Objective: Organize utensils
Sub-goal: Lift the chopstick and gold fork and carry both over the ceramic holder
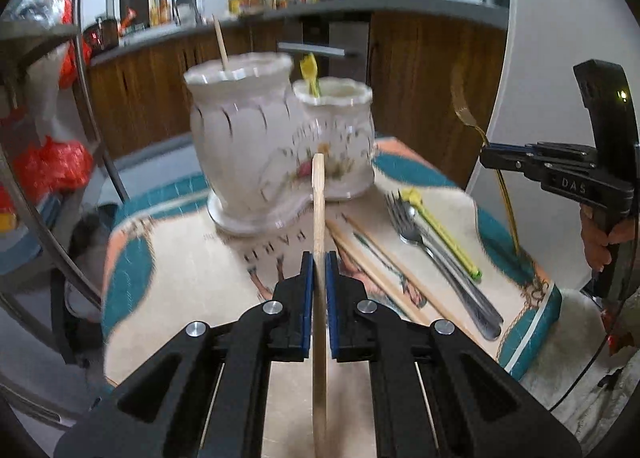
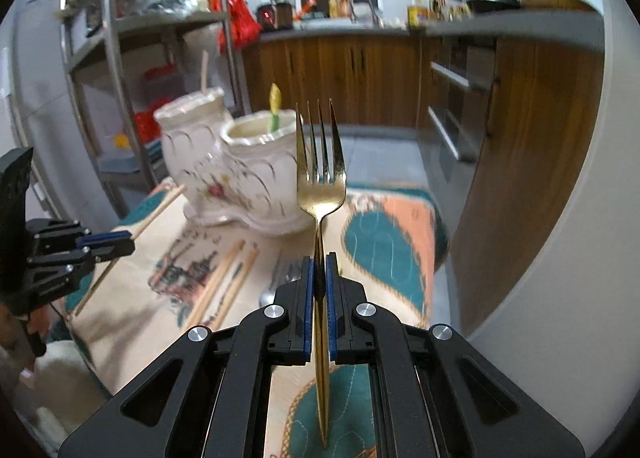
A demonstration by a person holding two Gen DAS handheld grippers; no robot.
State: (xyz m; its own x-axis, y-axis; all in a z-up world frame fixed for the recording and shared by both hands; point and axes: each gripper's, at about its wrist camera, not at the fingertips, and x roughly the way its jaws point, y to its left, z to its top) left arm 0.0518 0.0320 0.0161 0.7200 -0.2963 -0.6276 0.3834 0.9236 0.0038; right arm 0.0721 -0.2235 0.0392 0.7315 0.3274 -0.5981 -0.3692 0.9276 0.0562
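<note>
My left gripper (image 1: 319,258) is shut on a wooden chopstick (image 1: 319,198) that points at the white ceramic double holder (image 1: 256,138). My right gripper (image 2: 319,262) is shut on a gold fork (image 2: 320,186), tines up, in front of the holder (image 2: 240,178). The tall pot holds one chopstick (image 1: 220,43); the low pot holds a yellow-green utensil (image 1: 310,72). On the mat lie two chopsticks (image 1: 376,262), a steel fork (image 1: 402,214), a spoon (image 1: 440,254) and a yellow-green utensil (image 1: 440,230). The right gripper also shows in the left view (image 1: 486,160), the left gripper in the right view (image 2: 130,240).
A patterned teal and orange mat (image 1: 180,258) covers the small table. A metal shelf rack (image 2: 116,38) with red bags stands to the left. Wooden kitchen cabinets (image 2: 360,74) run behind. A white curved wall (image 2: 560,258) is at the right.
</note>
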